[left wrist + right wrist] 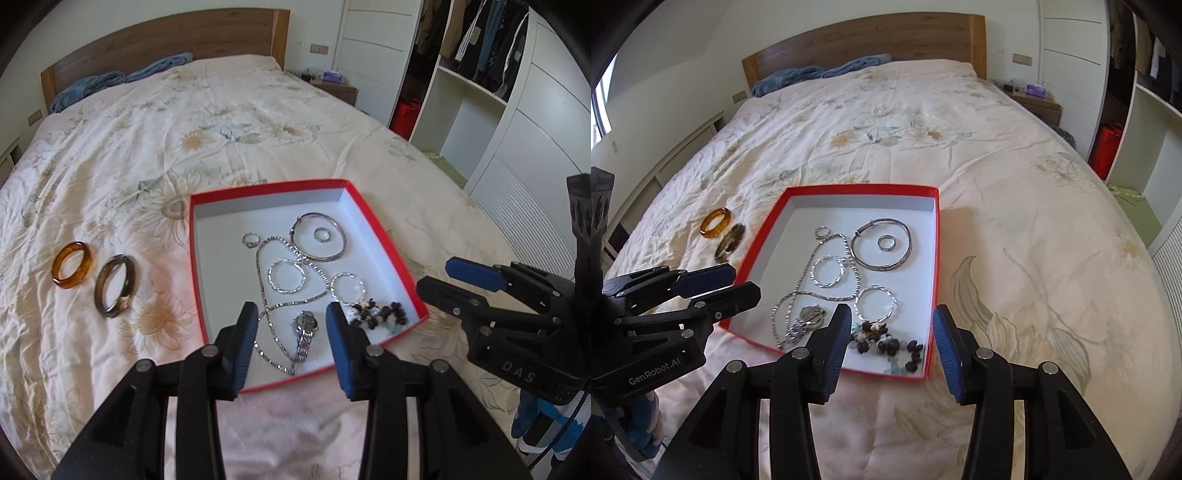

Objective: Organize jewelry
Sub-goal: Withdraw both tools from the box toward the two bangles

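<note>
Jewelry tray [376,236] near bed's [147,147] foot edge; beaded bracelet [886,343] partly hidden behind right hand-held gripper [891,325]; both hand-held grippers spread apart, left hand-held gripper [291,325] empty.

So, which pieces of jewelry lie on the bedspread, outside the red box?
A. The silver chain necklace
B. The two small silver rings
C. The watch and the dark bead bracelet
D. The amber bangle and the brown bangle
D. The amber bangle and the brown bangle lie side by side on the bedspread, left of the red box; the rings, watch, beads and chain all sit inside it.
</note>
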Action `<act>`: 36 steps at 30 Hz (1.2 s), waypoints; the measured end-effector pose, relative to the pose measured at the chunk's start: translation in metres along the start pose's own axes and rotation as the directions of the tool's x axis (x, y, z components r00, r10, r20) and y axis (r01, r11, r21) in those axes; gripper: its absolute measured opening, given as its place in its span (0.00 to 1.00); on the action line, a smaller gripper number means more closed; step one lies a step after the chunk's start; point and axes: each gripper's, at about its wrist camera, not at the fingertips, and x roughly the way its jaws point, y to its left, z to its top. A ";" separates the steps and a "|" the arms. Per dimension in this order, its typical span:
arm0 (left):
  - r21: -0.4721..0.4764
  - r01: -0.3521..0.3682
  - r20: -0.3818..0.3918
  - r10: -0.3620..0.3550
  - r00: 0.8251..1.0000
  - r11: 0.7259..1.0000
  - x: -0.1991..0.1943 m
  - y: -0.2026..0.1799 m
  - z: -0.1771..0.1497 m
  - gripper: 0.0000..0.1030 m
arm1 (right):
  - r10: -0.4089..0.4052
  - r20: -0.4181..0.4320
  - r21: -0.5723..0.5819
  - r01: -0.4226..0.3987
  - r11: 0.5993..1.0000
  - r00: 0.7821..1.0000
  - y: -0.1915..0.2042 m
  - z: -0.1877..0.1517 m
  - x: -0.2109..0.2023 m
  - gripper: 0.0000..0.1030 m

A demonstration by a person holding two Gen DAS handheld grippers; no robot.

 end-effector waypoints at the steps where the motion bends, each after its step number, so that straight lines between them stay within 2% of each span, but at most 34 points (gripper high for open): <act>1: 0.001 -0.005 0.007 0.005 1.000 1.000 -0.007 -0.001 -0.001 0.35 | -0.002 0.007 0.002 0.002 1.000 1.000 0.002 -0.001 -0.007 0.45; 23: -0.007 -0.117 0.114 0.117 0.987 0.993 -0.124 0.014 -0.053 0.35 | 0.023 0.096 -0.017 -0.021 1.000 0.995 0.065 -0.038 -0.101 0.52; 36: -0.036 -0.146 0.153 0.149 0.977 0.989 -0.170 0.027 -0.090 0.37 | 0.037 0.141 -0.055 -0.030 0.998 0.989 0.103 -0.060 -0.141 0.55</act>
